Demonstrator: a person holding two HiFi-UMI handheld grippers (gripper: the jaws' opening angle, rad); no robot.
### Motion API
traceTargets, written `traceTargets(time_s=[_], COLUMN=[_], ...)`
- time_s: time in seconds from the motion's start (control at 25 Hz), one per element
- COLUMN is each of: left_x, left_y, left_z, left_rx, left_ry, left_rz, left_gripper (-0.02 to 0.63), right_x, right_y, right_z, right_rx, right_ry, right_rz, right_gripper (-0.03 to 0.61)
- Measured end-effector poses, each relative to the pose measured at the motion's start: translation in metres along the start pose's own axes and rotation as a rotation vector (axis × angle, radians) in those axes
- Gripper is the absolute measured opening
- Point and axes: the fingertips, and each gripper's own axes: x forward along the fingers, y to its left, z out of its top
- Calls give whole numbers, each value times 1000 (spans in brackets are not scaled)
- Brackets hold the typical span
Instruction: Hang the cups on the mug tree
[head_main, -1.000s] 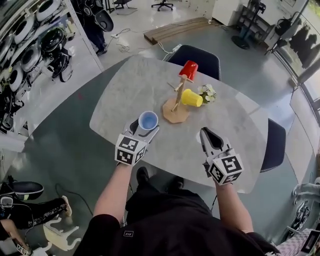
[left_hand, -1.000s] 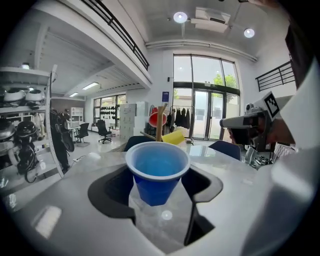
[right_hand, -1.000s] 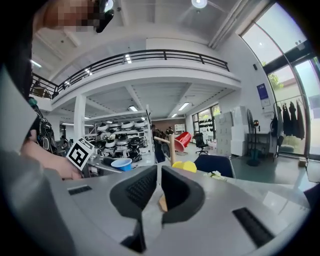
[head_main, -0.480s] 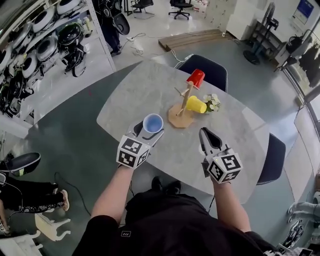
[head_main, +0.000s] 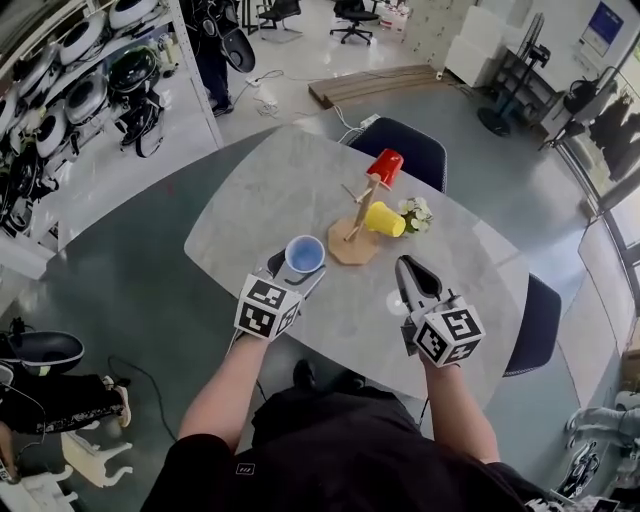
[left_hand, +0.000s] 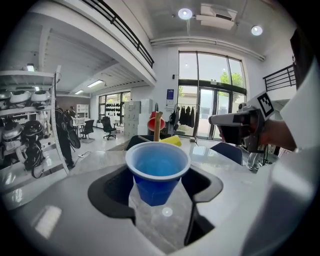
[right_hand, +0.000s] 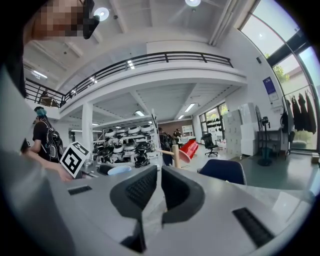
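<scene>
I am looking down on a pale marbled bench (head_main: 290, 190) standing on a glossy grey-green floor (head_main: 130, 290). One dark chair (head_main: 405, 150) is sitting at its far edge and another (head_main: 535, 325) at its right. Open shelving (head_main: 70, 100) is running along the left, carrying round black-and-white gear. A wooden board (head_main: 385, 80) is lying on the floor beyond. Daylight is pouring through tall windows (left_hand: 210, 95), round ceiling lamps (left_hand: 185, 13) are glowing, and a railed balcony (right_hand: 150, 59) is curving overhead.

A grey marble table (head_main: 290, 190) fills the centre. One dark blue chair (head_main: 415, 142) stands at its 12 o'clock edge and another chair (head_main: 535, 322) at 4 o'clock. A small flower bunch (head_main: 415, 212) sits mid-table. Helmet shelves (head_main: 70, 100) stand at 10 o'clock.
</scene>
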Motion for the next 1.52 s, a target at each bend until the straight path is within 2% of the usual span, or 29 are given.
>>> traceTargets(time_s=[0.16,0.32,0.56,0.84,1.08,1.4,1.52], left_x=[24,51,91,129,150,170,175], left_y=[-7,-15,-17,-5,1,0,-1], left_z=[-8,-36,-68,-99,-87,-79,-73], left_rx=[-23,-32,8,73,155,295,374], left_ry=[43,140,279,423,445,473,486], left_rz=[45,109,110,81,38,-12,-14], left_gripper=[307,307,307,307,307,307,307], right_x=[-9,-17,-25,-16,-4,1,-1], right_y=[-29,-53,-69,-97,-109,-120,-122], right_z=[0,-13,-35,-33,-26,-35,-35], right_rx=[-2,18,49,59,74,102,109], right_ry=[5,8,42,48,39,52,49], right_rz=[15,49,82,37,3,-32,-45], right_gripper=[37,37,37,37,37,37,37])
